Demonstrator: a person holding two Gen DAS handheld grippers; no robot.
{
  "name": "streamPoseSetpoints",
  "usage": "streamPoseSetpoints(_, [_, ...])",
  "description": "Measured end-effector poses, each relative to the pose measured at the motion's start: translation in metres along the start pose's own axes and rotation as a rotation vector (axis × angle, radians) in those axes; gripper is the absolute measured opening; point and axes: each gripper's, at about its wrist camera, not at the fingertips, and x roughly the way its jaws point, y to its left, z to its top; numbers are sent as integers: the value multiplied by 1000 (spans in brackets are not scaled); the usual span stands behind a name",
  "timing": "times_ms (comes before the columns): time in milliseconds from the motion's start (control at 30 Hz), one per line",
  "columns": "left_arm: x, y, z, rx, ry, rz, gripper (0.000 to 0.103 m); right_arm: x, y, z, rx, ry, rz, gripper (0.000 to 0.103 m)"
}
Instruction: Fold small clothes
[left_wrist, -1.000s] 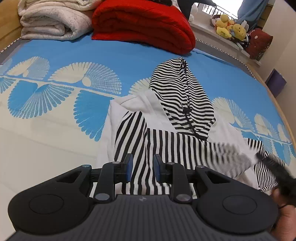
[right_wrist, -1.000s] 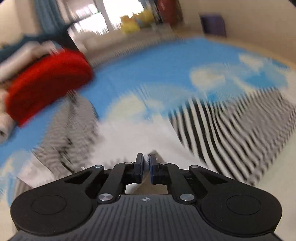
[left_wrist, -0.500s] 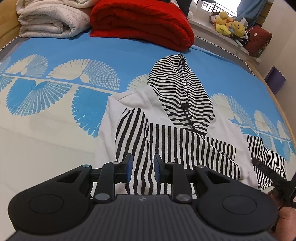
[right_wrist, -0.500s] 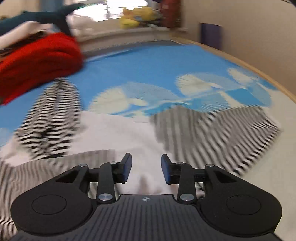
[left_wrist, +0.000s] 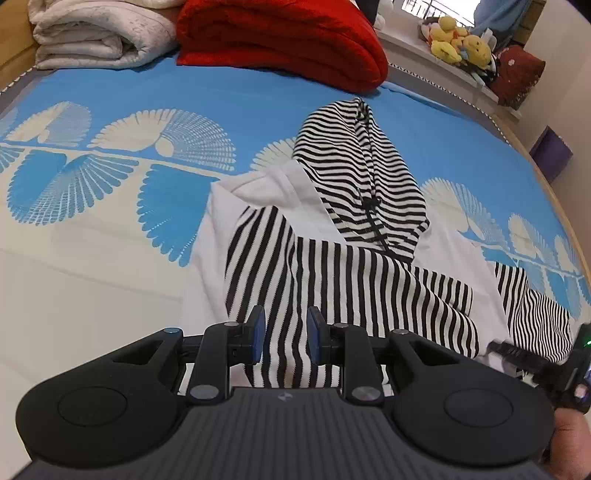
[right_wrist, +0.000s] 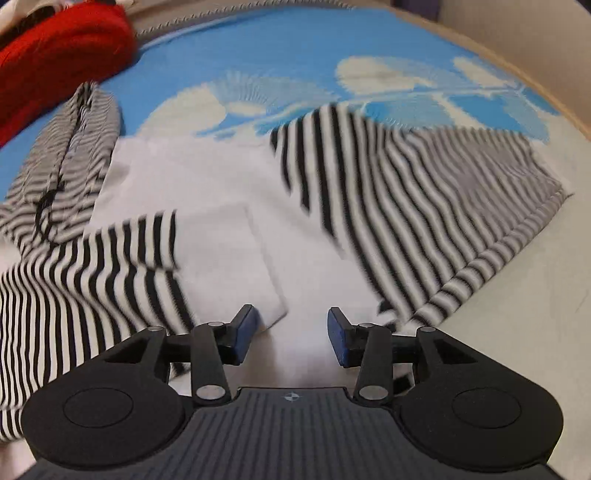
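A small white hoodie with black-and-white striped hood and sleeves (left_wrist: 332, 236) lies on the bed. Its left sleeve is folded across the white body. My left gripper (left_wrist: 284, 338) is open and empty, low over that folded sleeve. My right gripper (right_wrist: 291, 334) is wide open and empty, just above the white body (right_wrist: 229, 206). The right striped sleeve (right_wrist: 424, 206) lies spread out to the right of it. The hood (right_wrist: 62, 158) lies at far left in the right wrist view. The right gripper also shows at the edge of the left wrist view (left_wrist: 546, 365).
The bed sheet (left_wrist: 110, 177) is blue with white fan patterns. A folded red blanket (left_wrist: 280, 40) and a folded white quilt (left_wrist: 96, 33) lie at the far end. Plush toys (left_wrist: 458, 44) sit on a ledge. The bed's wooden edge (right_wrist: 546, 96) runs on the right.
My right gripper let go of the striped sleeve, opened wide and drew back toward the hoodie's right side. The sleeve now lies folded across the body. My left gripper barely moved.
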Motion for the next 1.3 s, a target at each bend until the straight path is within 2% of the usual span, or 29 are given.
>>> streamPoseSetpoints(100, [2, -5, 0, 4, 3, -2, 26, -14, -2, 6, -22, -87, 62, 44])
streamPoseSetpoints(200, [5, -9, -1, 5, 6, -1, 26, -19, -3, 5, -39, -101, 128, 44])
streamPoseSetpoints(233, [6, -11, -1, 7, 8, -1, 26, -13, -3, 2, -63, -70, 119, 45])
streamPoseSetpoints(300, [8, -15, -2, 13, 12, -2, 26, 8, -4, -4, -120, 60, 35, 44])
streamPoseSetpoints(333, [10, -17, -3, 19, 15, -1, 26, 16, -4, -4, -107, 74, 29, 44])
streamPoseSetpoints(400, [13, -21, -5, 28, 21, 2, 26, 10, -11, 1, -77, 49, 45, 44])
streamPoseSetpoints(533, [19, -23, -6, 36, 27, 13, 26, -14, -28, 16, -45, -66, 84, 45])
streamPoseSetpoints(667, [29, -24, -8, 43, 42, 28, 26, -22, -52, 26, -10, -112, 86, 46])
streamPoseSetpoints(800, [53, -25, -18, 66, 87, 65, 26, -24, -72, 30, -22, -125, 83, 46])
streamPoseSetpoints(967, [101, -14, -43, 65, 236, 130, 26, -28, -98, 39, 5, -131, 83, 46])
streamPoseSetpoints(1000, [105, -13, -47, 65, 245, 135, 26, -28, -103, 40, 16, -132, 86, 46])
streamPoseSetpoints(1100, [99, -20, -44, 97, 218, 153, 27, -29, -117, 42, 51, -130, 97, 46])
streamPoseSetpoints(1233, [76, -37, -33, 133, 111, 151, 28, -29, -134, 45, 86, -132, 100, 46])
streamPoseSetpoints(1300, [68, -47, -28, 151, 83, 136, 28, -30, -142, 46, 93, -140, 93, 46])
